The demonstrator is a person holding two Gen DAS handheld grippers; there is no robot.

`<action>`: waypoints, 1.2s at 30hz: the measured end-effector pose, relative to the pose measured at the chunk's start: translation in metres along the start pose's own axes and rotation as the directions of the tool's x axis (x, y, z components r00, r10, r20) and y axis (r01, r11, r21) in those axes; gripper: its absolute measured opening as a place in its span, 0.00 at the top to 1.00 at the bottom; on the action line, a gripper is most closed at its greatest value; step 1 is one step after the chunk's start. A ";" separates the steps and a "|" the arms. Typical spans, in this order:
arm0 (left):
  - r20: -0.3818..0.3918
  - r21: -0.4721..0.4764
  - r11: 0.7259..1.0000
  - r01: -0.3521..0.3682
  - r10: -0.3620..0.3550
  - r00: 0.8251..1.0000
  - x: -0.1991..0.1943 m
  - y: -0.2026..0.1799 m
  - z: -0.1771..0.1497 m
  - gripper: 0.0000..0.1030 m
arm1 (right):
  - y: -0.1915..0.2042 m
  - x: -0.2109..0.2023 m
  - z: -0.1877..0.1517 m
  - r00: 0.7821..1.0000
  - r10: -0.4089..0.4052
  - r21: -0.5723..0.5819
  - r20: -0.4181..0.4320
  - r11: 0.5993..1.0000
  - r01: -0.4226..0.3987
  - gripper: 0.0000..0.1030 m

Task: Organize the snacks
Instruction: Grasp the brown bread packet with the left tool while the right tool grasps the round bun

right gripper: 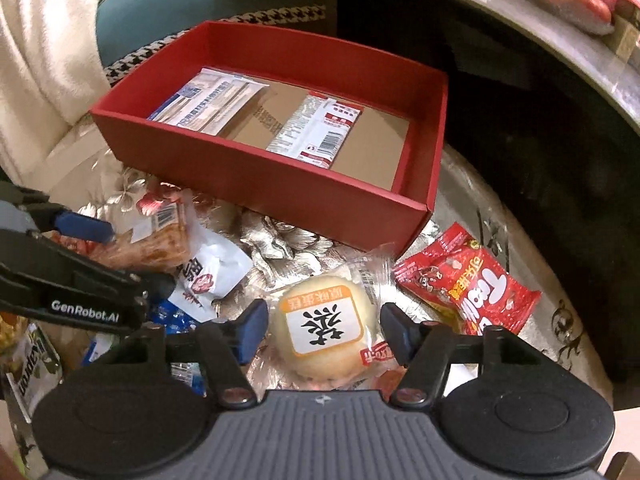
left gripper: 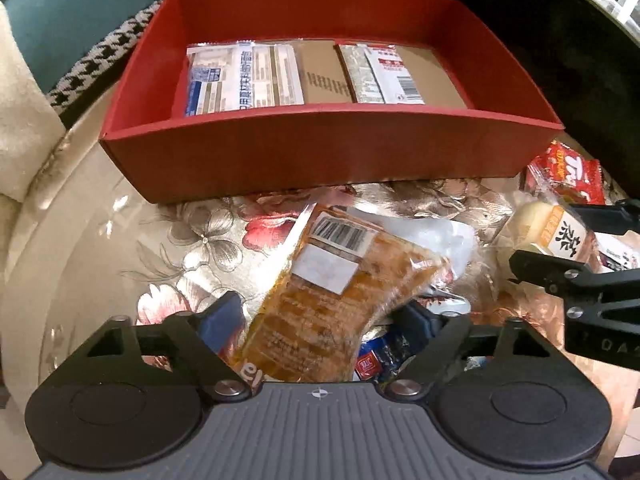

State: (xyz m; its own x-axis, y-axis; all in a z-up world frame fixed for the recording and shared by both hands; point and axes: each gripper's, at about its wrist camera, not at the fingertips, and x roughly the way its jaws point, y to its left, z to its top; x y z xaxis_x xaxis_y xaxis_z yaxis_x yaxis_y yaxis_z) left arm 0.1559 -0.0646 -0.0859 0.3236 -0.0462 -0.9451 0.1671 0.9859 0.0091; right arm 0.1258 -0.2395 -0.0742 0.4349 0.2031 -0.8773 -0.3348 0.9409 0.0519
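A red cardboard box (left gripper: 320, 148) stands at the far side of the table with two flat white packets (left gripper: 240, 76) lying in it. My left gripper (left gripper: 320, 320) points steeply down, its pads pressing the sides of a brown snack packet (left gripper: 332, 280) with a barcode label, which is tilted up. My right gripper (right gripper: 325, 332) straddles a round pale bun (right gripper: 328, 320) in clear wrap with an orange-framed label, and both pads touch the wrapper. In the left wrist view the right gripper (left gripper: 548, 236) and bun (left gripper: 536, 224) show at the right edge.
A red candy bag (right gripper: 472, 288) lies right of the bun, near the box's corner. A white wrapper (right gripper: 216, 268) and a blue packet (left gripper: 384, 356) lie between the grippers on the floral tablecloth (left gripper: 192, 240). A second round table edge (right gripper: 560, 40) curves at the upper right.
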 end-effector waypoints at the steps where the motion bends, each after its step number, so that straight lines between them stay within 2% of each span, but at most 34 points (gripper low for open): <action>1: -0.001 0.001 1.000 0.005 -0.005 1.000 -0.001 0.000 0.000 0.23 | 0.001 -0.001 0.000 1.000 -0.004 -0.004 0.001 1.000 0.004 0.44; 5: 0.000 0.006 1.000 0.005 -0.005 1.000 -0.006 0.001 0.000 0.35 | 0.004 -0.004 -0.001 1.000 -0.017 -0.010 0.006 1.000 0.017 0.46; 9: 0.000 0.009 1.000 -0.007 0.007 1.000 -0.008 0.003 -0.002 0.35 | 0.006 -0.009 -0.003 1.000 -0.025 -0.012 0.014 1.000 0.025 0.46; 10: 0.004 0.013 1.000 -0.017 0.017 1.000 -0.007 0.002 -0.002 0.32 | 0.006 -0.010 -0.003 1.000 -0.024 -0.012 0.016 1.000 0.025 0.46; 11: 0.002 0.014 1.000 -0.026 0.026 1.000 -0.006 0.002 -0.003 0.22 | 0.006 -0.011 -0.003 1.000 -0.024 -0.012 0.020 1.000 0.024 0.46; 15: 0.004 0.007 0.999 -0.034 0.034 0.999 -0.001 0.004 -0.003 0.11 | 0.004 -0.013 -0.003 0.999 -0.017 0.003 0.028 1.000 0.017 0.46; 16: -0.001 -0.006 0.999 -0.034 0.034 0.999 0.003 0.006 -0.002 0.05 | 0.003 -0.014 -0.003 0.999 -0.015 0.007 0.029 1.000 0.015 0.46; 19: -0.005 -0.031 0.999 -0.015 0.015 1.000 0.007 0.012 0.000 0.03 | 0.000 -0.015 -0.003 0.999 -0.010 0.020 0.032 1.000 0.009 0.46; 21: 0.005 -0.027 0.999 -0.017 0.017 1.000 0.005 0.011 0.000 0.09 | -0.002 -0.016 -0.003 0.999 -0.006 0.027 0.034 1.000 0.005 0.46; 22: 0.012 -0.025 1.000 -0.013 0.013 1.000 0.002 0.011 -0.001 0.18 | -0.002 -0.017 -0.003 0.999 -0.005 0.029 0.035 1.000 0.004 0.46; 23: 0.017 -0.020 1.000 -0.016 0.016 1.000 -0.001 0.010 0.000 0.33 | -0.002 -0.017 -0.002 0.999 -0.005 0.030 0.037 1.000 0.004 0.46; 24: 0.019 -0.012 1.000 -0.022 0.022 1.000 -0.004 0.010 0.000 0.38 | -0.002 -0.018 -0.002 0.999 -0.004 0.031 0.040 1.000 0.003 0.46; 27: 0.011 -0.043 0.999 0.009 -0.009 1.000 -0.009 0.015 0.000 0.43 | -0.002 -0.021 -0.002 0.999 -0.002 0.036 0.049 0.999 0.001 0.46; 30: 0.026 -0.068 0.997 0.041 -0.039 0.999 -0.020 0.020 0.000 0.53 | -0.001 -0.026 -0.001 0.998 0.007 0.047 0.062 0.999 -0.010 0.46; 36: 0.061 -0.082 0.994 0.074 -0.069 0.996 -0.035 0.020 0.004 0.57 | -0.001 -0.039 0.003 0.993 0.010 0.075 0.115 0.997 -0.018 0.47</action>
State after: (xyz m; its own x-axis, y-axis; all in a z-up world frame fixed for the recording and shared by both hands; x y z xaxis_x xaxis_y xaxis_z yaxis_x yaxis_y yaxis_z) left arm 0.1516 -0.0436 -0.0515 0.3674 -0.1239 -0.9218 0.1141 0.9896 -0.0875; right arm 0.1120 -0.2473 -0.0385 0.5245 0.2419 -0.8163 -0.2789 0.9547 0.1037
